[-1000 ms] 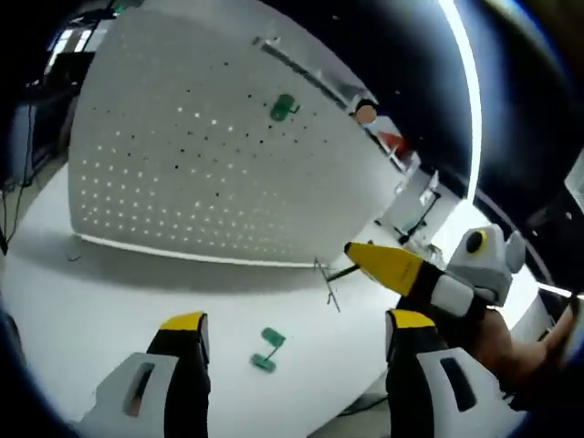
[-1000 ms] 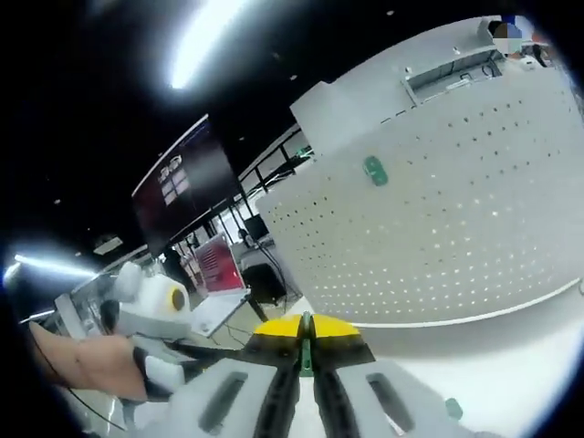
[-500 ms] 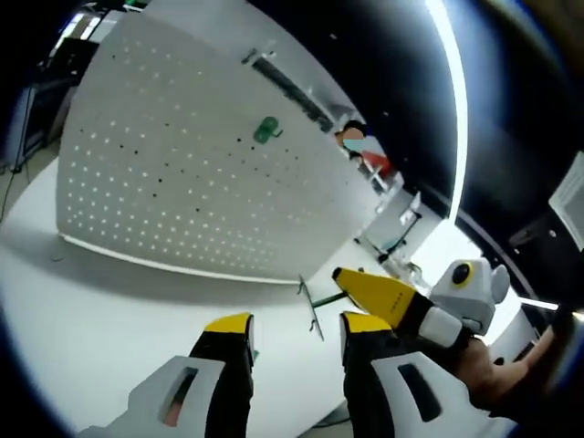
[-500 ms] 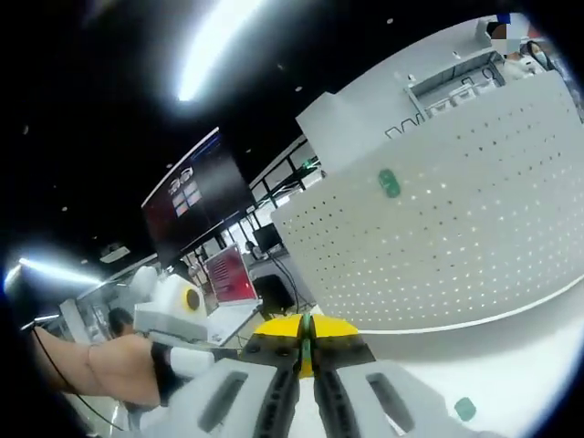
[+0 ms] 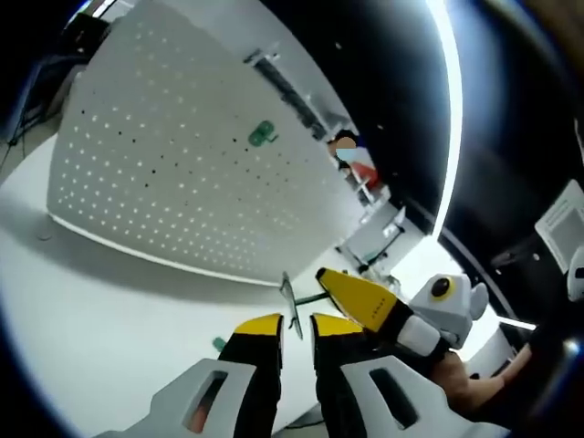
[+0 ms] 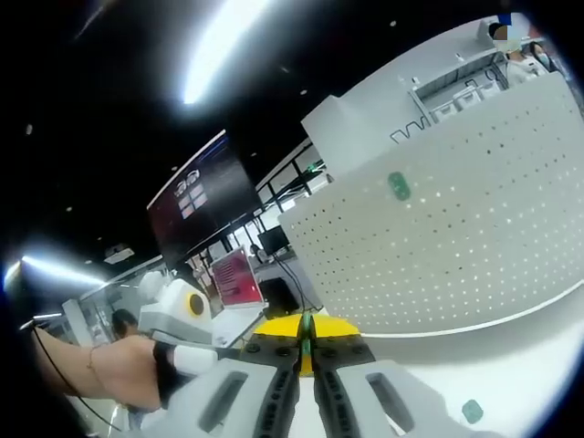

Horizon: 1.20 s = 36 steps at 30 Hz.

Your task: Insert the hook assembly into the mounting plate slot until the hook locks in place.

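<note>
Left gripper [image 5: 294, 330] sits low over the white desk [image 5: 109, 301], tipped toward the pegboard [image 5: 182, 173], and its yellow-tipped fingers [image 5: 258, 326] are nearly together with just a thin slit between them, nothing pinched that I can make out. Right next to those fingers, on their right, the right gripper [image 5: 321, 275] pokes in with its fingers pressed together on a thin wire hook [image 5: 292, 306] that hangs off the tip, just ahead of the left fingers.

In the right gripper view its own fingers [image 6: 274, 330] are squeezed tight, with a sliver of green caught in the seam, so it's clamping the hook piece. To the left of them, a hand [image 6: 114, 374] grips the left gripper's body.

Count-wise: one pegboard standing up on the desk well ahead of both sets of fingers, one green clip [image 5: 263, 135] already mounted high on it (same one at [image 6: 399, 186]), and one loose green clip lying on the desk [image 6: 472, 411], lower right of the right fingers. A small green bit [image 5: 219, 344] also peeks out just left of the left fingers.

There's a dark screen [image 6: 201, 205] in the background with pale writing, too small to read.
</note>
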Tool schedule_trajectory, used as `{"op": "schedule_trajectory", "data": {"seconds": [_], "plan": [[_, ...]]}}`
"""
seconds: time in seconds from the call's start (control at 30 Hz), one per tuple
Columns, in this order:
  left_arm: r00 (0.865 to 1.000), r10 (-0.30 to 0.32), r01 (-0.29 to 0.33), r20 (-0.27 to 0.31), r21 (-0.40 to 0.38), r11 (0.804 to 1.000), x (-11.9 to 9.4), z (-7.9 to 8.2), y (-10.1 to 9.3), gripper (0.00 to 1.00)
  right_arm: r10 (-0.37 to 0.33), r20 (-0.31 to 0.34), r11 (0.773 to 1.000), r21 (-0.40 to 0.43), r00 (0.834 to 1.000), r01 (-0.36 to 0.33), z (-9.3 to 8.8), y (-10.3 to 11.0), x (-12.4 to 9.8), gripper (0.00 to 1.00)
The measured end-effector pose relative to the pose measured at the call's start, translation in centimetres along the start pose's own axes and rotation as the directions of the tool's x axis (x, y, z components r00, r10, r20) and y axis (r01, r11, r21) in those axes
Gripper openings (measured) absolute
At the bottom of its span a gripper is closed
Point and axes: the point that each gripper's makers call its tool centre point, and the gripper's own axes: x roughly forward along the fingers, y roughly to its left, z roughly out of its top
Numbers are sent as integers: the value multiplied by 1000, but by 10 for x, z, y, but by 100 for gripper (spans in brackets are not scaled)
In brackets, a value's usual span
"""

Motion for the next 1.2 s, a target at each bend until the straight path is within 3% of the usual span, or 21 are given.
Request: {"op": "schedule_trajectory", "data": {"seconds": [0.13, 0.27, 0.63, 0.97, 1.0, 1.2], "plan": [[1000, 0, 0, 17, -5, 1000, -3, 0, 0, 7, 14, 6, 1000, -7, 1000, -14, 2, 5, -1, 0], [1000, -13, 14, 27, -36, 999, -3, 1, -1, 6, 18, 5, 1000, -21, 1000, -17, 2, 8, -1, 0], [998, -3, 5, 57, -28, 1000, -4, 2, 0, 3, 16, -7, 996, -91, 1000, -17, 0, 14, -5, 0], [998, 45, -47, 44, 67, 997, -9, 1, 2, 1, 17, -44, 999, -50, 999, -19, -6, 15, -6, 1], [997, 50, -56, 53, 108, 993, -10, 3, 3, 1, 27, -80, 999, -21, 996, -29, -9, 15, -6, 2], [990, 131, -139, 49, 224, 965, -19, 11, 12, 1, 55, -84, 995, 90, 995, -47, 5, 13, -14, 10]]}}
